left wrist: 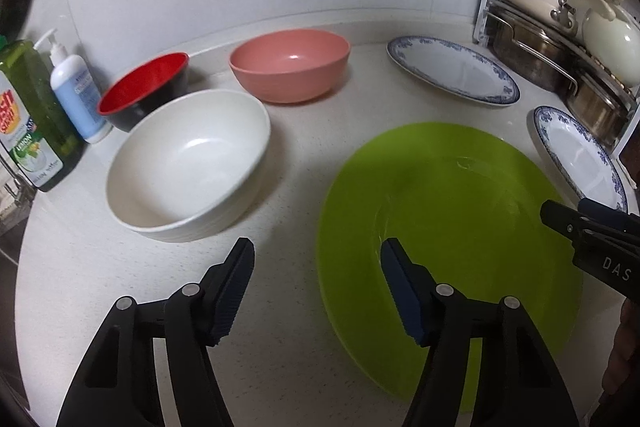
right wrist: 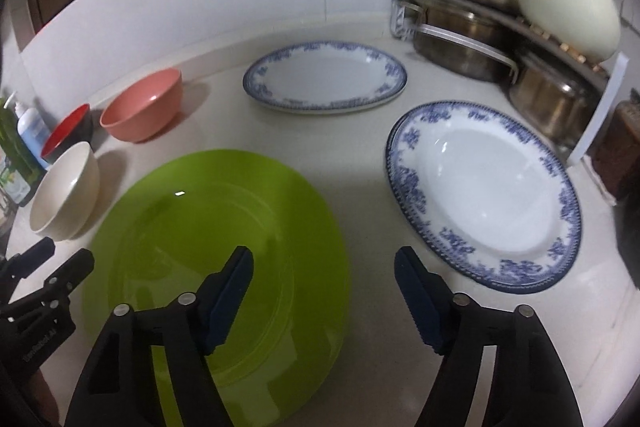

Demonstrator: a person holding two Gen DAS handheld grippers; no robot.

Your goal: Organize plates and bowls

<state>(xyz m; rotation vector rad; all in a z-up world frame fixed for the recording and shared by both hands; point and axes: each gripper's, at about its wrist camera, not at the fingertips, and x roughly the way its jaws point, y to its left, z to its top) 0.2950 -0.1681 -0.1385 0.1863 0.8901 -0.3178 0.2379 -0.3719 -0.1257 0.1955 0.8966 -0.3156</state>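
- Straddled by both pairs of jaws, the green plate (left wrist: 448,227) is the largest dish and lies flat on the counter (left wrist: 292,155). Its left rim passes between the fingers of the left gripper (left wrist: 316,279), the right-hand finger over the plate and the left-hand finger over bare counter; its right rim sits likewise in the right gripper (right wrist: 324,287). Both pairs of jaws stand partly apart with no pad pressing on anything.
- Just right of the right gripper's jaws lies the near blue-rimmed plate (right wrist: 484,195), clear of the green plate; this hand is plainly the nearer one to it.
- Further ahead of the same jaws, near the wall, lies the far blue-rimmed plate (right wrist: 324,79), its long axis running left to right.
- Ahead and left of the left gripper's jaws stands the white bowl (left wrist: 188,163), upright and close; that hand is nearer.
- Beyond it sit the pink bowl (left wrist: 290,65) and the smaller red bowl (left wrist: 146,87), well ahead of the jaws.
- My judgement: the green plate is the coming target, each hand taking one rim.
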